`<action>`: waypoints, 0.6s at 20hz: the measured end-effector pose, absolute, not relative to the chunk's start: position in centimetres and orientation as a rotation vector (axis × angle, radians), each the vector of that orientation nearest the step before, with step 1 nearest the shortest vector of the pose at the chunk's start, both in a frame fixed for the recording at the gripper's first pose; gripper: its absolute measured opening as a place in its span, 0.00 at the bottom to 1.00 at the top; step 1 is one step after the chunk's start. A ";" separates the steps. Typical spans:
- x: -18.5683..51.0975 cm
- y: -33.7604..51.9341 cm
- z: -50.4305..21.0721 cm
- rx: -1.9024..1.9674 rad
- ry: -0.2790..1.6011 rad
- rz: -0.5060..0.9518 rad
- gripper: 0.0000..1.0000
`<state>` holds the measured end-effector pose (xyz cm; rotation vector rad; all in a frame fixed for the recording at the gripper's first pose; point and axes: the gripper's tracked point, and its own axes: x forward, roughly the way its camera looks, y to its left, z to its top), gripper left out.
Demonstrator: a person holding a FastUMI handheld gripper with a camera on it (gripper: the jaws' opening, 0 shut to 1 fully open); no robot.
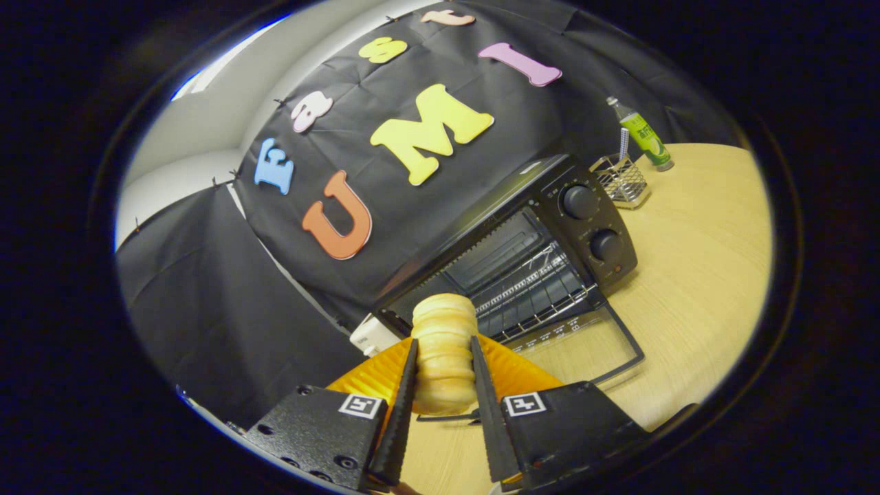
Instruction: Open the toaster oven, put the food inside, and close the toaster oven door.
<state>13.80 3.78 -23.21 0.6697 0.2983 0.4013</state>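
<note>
We hold a ridged bread roll between the gripper fingers, clamped at its sides above an orange plate, the open toaster oven just beyond; it looks light and soft, so a gentle mid-body squeeze should suit.

A light wooden tabletop lies before a wall of black cloth, creased and pinned in panels. Above the cloth, a pale wall shows, with a bright strip of light along its upper part.
</note>
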 end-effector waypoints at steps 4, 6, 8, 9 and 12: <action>17.6 4.4 -24.2 0.619 0.336 0.365 0.51; 19.3 4.6 -25.5 0.572 0.391 0.345 0.53; 20.8 4.6 -25.4 0.574 0.406 0.348 0.53; 21.7 4.2 -25.4 0.581 0.408 0.336 0.53; 24.7 2.6 -24.4 0.598 0.377 0.294 0.52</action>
